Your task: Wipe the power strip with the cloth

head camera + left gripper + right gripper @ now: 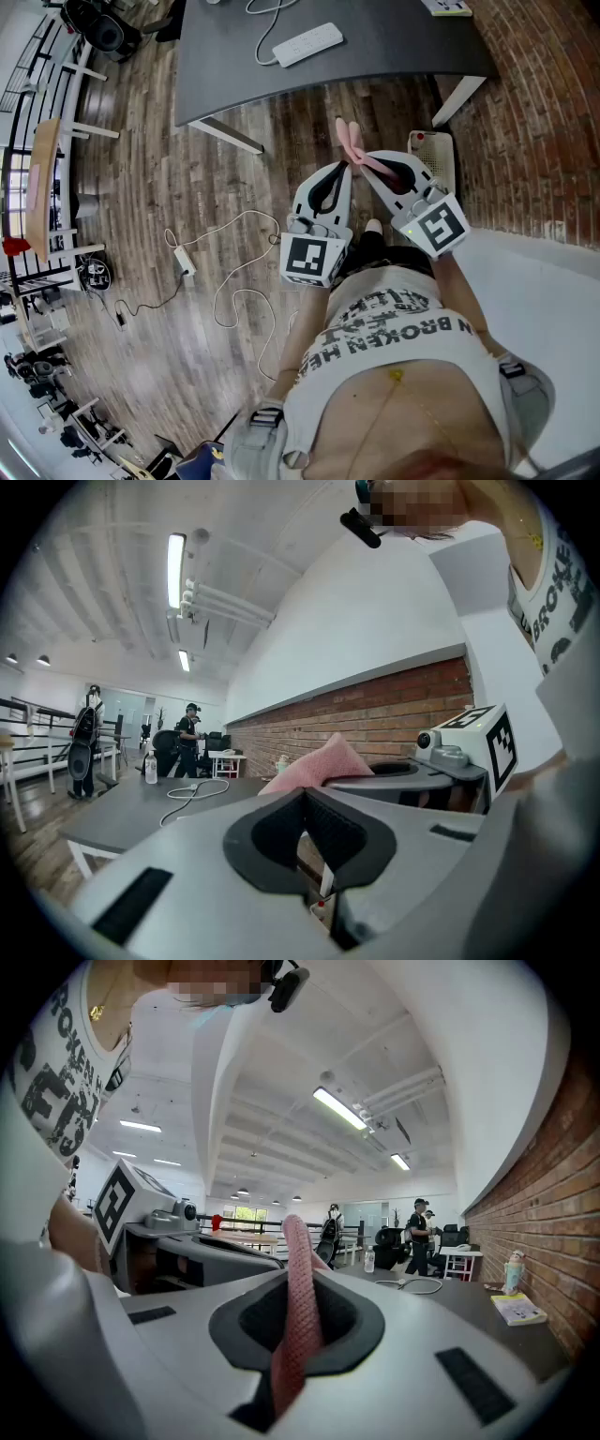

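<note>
The right gripper (302, 1283) pinches the pink cloth (296, 1335) — left gripper (306, 803) closed, empty.

Tools: two, the left tool (343, 169) and the right tool (367, 161), each with one marker cube.
Cloth (348, 141): one, pink.
Counter (403, 47): one, dark, far side.
On it: one power strip (307, 43), one booklet (446, 7) at far right, one bottle (150, 768).
Floor, left: one adapter (185, 263) with its cable.
Far back: two people, a person in black (190, 742) and a person by the rail (84, 747).
</note>
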